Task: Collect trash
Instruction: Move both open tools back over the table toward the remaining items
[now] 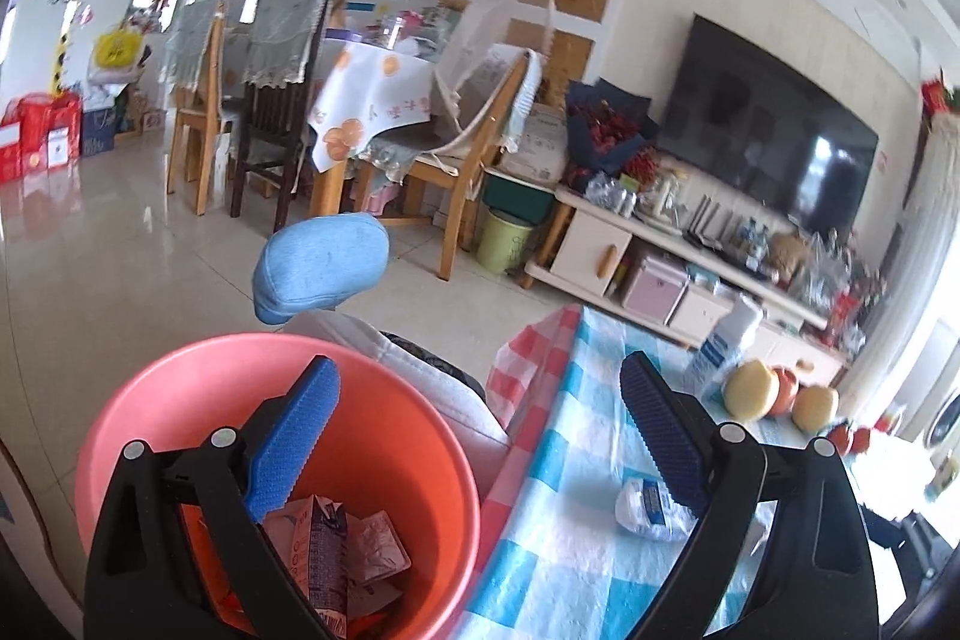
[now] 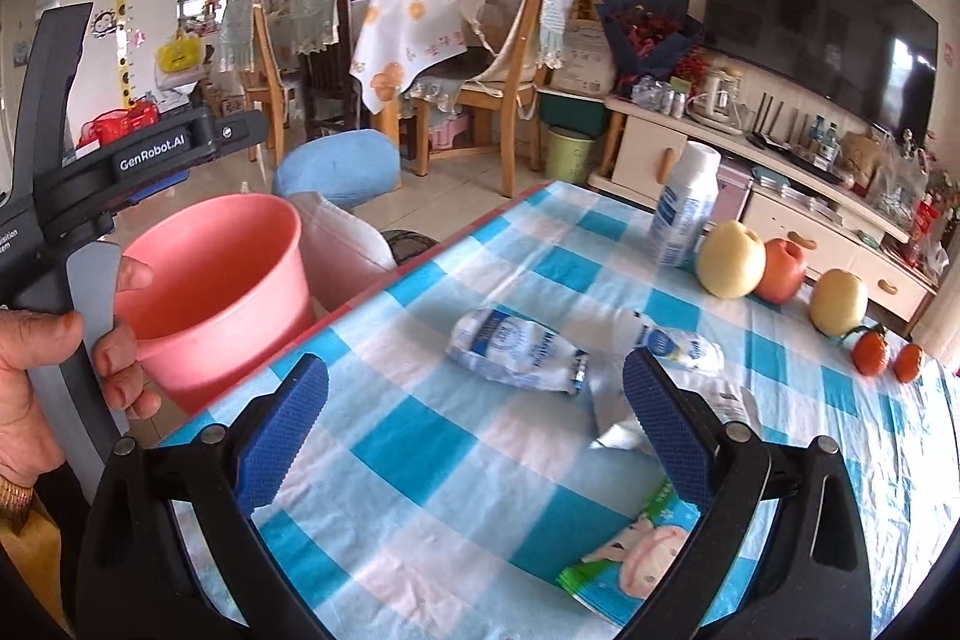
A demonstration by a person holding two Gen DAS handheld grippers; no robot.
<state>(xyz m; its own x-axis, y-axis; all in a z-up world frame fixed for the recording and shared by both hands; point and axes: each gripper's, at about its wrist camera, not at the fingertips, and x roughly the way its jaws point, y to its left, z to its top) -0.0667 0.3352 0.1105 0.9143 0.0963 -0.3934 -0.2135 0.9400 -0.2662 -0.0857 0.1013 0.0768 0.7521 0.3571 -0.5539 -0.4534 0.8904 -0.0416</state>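
Lower left of the left wrist view, the pink bucket [image 1: 180, 400] sits wide-mouthed beside the table edge, and down in its bottom lie crumpled wrappers [image 1: 336, 556], a printed carton piece among them. The left gripper [image 1: 480, 436] hangs over it with jaws spread wide and nothing between the blue pads; one finger is over the bucket, the other over the checked tablecloth [image 1: 576, 568].

Over to the right wrist view: the same bucket [image 2: 222, 292] shows at centre left, and the person's hand [image 2: 66, 370] grips the other tool's handle right in front of it. The right gripper [image 2: 474, 424] is released too, jaws apart over the blue-and-white cloth [image 2: 420, 436], holding nothing.

Trash on the table: a flattened white-and-blue pouch [image 2: 516, 346] lies at centre frame, just beyond the fingertips, creased and empty-looking. A second squashed pouch [image 2: 684, 346] lies just right of it, partly behind the right finger. At lower right a green packet with a pink cartoon [image 2: 636, 568] lies flat near the table's near edge.

Upper right of the cloth stand a white bottle [image 2: 684, 208], a pear [image 2: 729, 259], a red apple [image 2: 780, 271], another pear [image 2: 840, 301] and two small tomatoes [image 2: 888, 355]
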